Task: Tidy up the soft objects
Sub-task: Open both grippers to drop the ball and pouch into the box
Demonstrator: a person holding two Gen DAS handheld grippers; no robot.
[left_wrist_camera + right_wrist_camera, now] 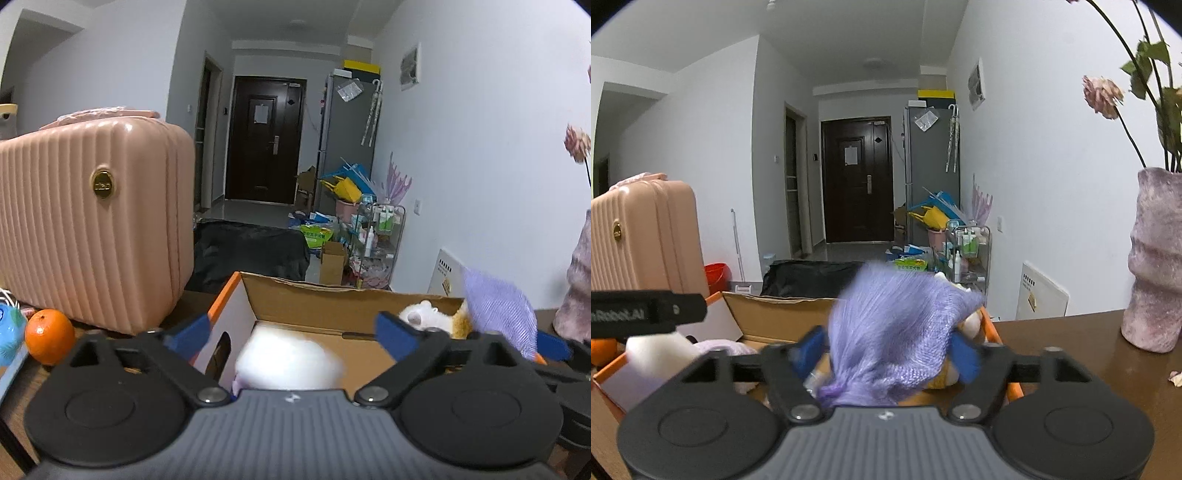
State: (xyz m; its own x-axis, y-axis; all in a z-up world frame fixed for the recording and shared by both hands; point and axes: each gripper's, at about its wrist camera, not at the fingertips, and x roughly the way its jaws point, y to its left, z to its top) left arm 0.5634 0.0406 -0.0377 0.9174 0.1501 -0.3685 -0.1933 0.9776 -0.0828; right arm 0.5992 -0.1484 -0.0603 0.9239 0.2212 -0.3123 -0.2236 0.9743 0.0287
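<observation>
Left wrist view shows the left gripper (291,332) released wide above a white plush (290,363) in the box (317,291). Right gripper (886,354) stands spread around a purple knit (897,332), blurred over the box, pads apparently clear. Dropping looks done; next, both should withdraw for remaining soft items.
</observation>
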